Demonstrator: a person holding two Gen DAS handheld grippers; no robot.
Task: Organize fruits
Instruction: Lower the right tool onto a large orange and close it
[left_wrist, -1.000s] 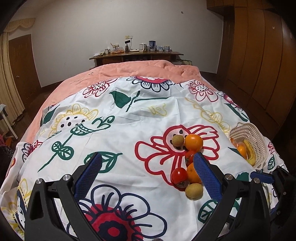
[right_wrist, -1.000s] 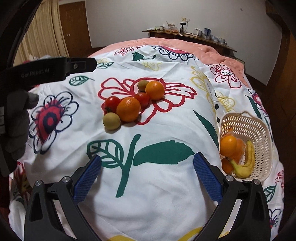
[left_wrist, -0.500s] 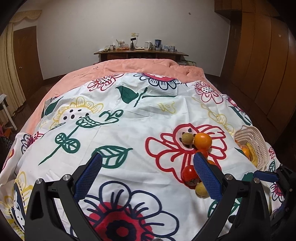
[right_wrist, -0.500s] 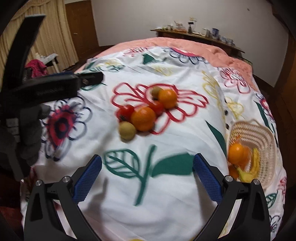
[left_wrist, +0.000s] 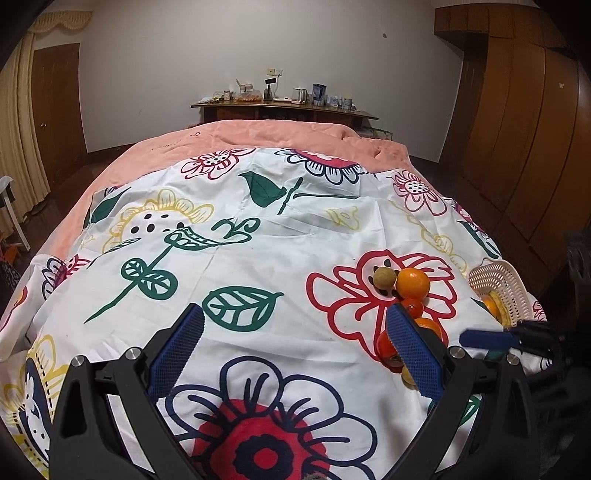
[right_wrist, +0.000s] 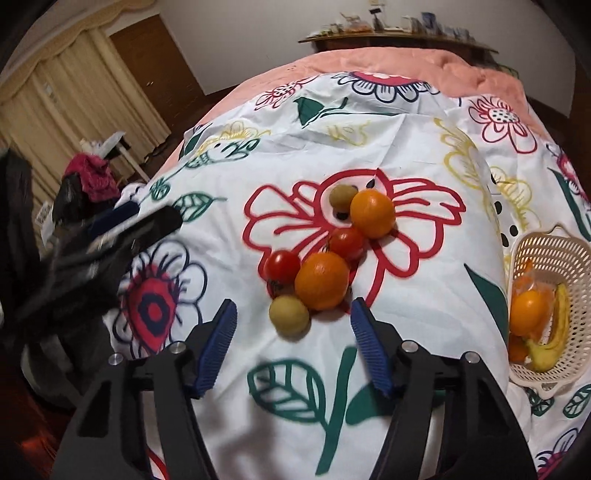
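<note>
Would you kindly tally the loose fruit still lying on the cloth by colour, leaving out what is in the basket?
Orange: 2
Red: 2
Yellow-green: 2
Total: 6

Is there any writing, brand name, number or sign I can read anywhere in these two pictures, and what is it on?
None can be read.
Pink blanket: a faint dark mark near its far edge, too small to read.
Boxes and bottles on the wooden shelf: labels too small.
Left tool, seen from the right wrist camera: blurred, no lettering legible.
Flowered sheet: drawings only, no words.
</note>
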